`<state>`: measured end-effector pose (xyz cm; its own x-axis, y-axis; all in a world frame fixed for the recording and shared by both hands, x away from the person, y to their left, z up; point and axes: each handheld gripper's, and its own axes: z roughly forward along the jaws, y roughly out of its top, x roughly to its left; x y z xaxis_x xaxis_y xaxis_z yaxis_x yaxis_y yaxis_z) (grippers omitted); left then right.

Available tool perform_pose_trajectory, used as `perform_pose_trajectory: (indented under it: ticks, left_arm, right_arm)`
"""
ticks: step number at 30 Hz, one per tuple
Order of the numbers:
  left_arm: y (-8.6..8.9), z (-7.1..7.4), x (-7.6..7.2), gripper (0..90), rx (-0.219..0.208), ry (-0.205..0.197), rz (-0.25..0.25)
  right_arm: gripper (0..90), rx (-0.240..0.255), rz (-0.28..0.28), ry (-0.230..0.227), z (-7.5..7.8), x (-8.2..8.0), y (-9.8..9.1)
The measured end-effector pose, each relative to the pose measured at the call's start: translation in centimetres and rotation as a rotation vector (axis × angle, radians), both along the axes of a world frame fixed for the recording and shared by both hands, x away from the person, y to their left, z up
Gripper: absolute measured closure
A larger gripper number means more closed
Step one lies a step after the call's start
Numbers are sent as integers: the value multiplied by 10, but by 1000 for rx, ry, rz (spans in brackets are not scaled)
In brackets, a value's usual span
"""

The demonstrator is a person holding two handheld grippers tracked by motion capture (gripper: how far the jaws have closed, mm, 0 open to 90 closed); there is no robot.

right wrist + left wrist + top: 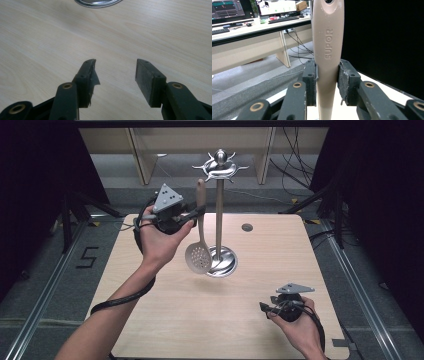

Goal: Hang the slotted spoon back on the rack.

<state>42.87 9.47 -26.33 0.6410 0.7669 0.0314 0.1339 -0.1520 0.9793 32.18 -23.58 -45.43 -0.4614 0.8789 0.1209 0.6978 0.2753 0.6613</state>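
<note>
Above the surface (150,320), the left claw (197,212) holds a beige slotted spoon (198,256) by its handle, high up and well clear of the wood. Both pads press on the handle from either side, as the left gripper view shows: the handle (327,50) stands upright between the jaws, with raised letters running along it. The spoon hangs with its round, holed bowl downward, just beside the pole of a metal stand (220,210). The bowl overlaps the stand's round base (225,262) in the high view; whether they touch I cannot tell. The stand's top carries curved hooks (220,167).

Near the front right corner, the right claw (264,309) sits low over the surface, in the person's right hand (300,325). Its jaws stand apart with nothing between them, bare wood showing through the gap in the right gripper view, the base's rim (98,3) at the top edge.
</note>
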Motion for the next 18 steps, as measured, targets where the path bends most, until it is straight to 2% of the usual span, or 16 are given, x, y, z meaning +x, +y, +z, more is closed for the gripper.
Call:
perform_pose_trajectory:
  ticks: [8, 10, 15, 17, 18]
  left_arm:
    - [-3, 0, 3, 692, -8, 14, 2]
    - [-4, 0, 5, 691, -7, 18, 5]
    - [-6, 0, 7, 691, -4, 26, 5]
    - [-7, 0, 9, 692, -4, 31, 3]
    - [-7, 1, 9, 691, -2, 33, 2]
  right_arm:
    - [507, -3, 1, 0, 0, 0, 0]
    - [507, 13, -11, 23, 0, -1, 3]
    - [507, 16, -8, 13, -1, 0, 2]
    - [507, 24, -19, 27, 0, -1, 3]
    - [507, 8, -1, 17, -1, 0, 2]
